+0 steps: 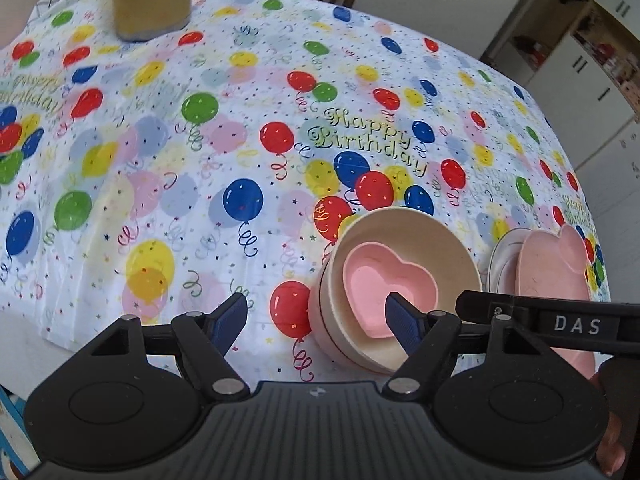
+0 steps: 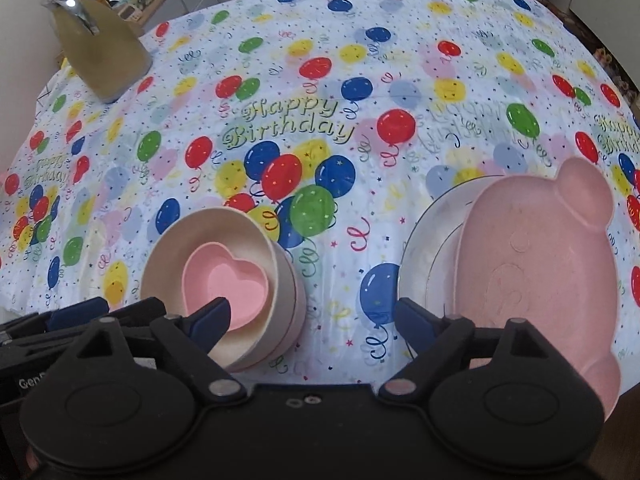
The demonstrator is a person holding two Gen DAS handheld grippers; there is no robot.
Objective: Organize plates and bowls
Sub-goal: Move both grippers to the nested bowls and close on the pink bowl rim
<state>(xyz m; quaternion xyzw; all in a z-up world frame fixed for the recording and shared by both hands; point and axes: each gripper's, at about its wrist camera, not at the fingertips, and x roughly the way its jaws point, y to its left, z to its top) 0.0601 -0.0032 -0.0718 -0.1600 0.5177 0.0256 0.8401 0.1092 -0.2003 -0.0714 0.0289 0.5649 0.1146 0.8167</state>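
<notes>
We see the small pink heart-shaped bowl [image 1: 386,280] nested inside the cream round bowl [image 1: 404,256], itself stacked on a pink one, so the bowls take one spot on the counter [image 1: 160,184]. Well apart to the right, the pink bear-shaped plate [image 2: 536,272] lies on the white round plate [image 2: 430,236]. Our left tongs [image 1: 316,322] and right tongs [image 2: 310,318] both stand wide and empty, which suggests the sorting is about finished

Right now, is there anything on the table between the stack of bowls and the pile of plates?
No, just bare balloon-print tablecloth. The right wrist view shows it best: the bowls sit left, the plates right, apart.
</notes>
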